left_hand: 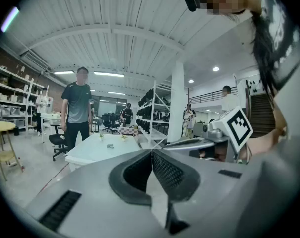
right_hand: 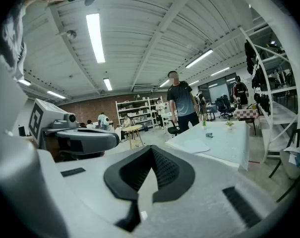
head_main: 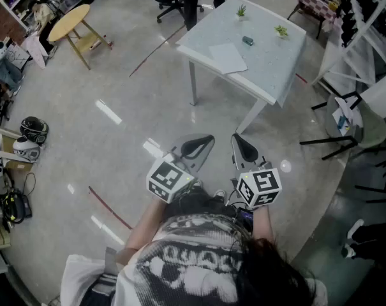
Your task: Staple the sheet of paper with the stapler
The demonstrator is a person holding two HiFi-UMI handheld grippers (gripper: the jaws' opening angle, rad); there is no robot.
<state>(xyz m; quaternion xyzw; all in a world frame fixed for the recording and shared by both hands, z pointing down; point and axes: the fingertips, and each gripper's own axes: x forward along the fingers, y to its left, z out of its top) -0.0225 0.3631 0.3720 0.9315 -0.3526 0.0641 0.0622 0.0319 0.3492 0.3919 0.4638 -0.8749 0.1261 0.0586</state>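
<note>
Left hand-held gripper (left_hand: 151, 151), potted plant (head_main: 241, 10)

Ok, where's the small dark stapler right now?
Head view, upper right: stapler on the white table, between two small potted plants, beyond the white paper sheet.

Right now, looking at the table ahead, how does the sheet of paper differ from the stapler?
The sheet of paper is pale, flat and broad; the stapler is dark, small and chunky. The sheet of paper lies by the table's near edge; the stapler sits farther in, closer to the small plants. Both rest on the white table, apart from each other.
</note>
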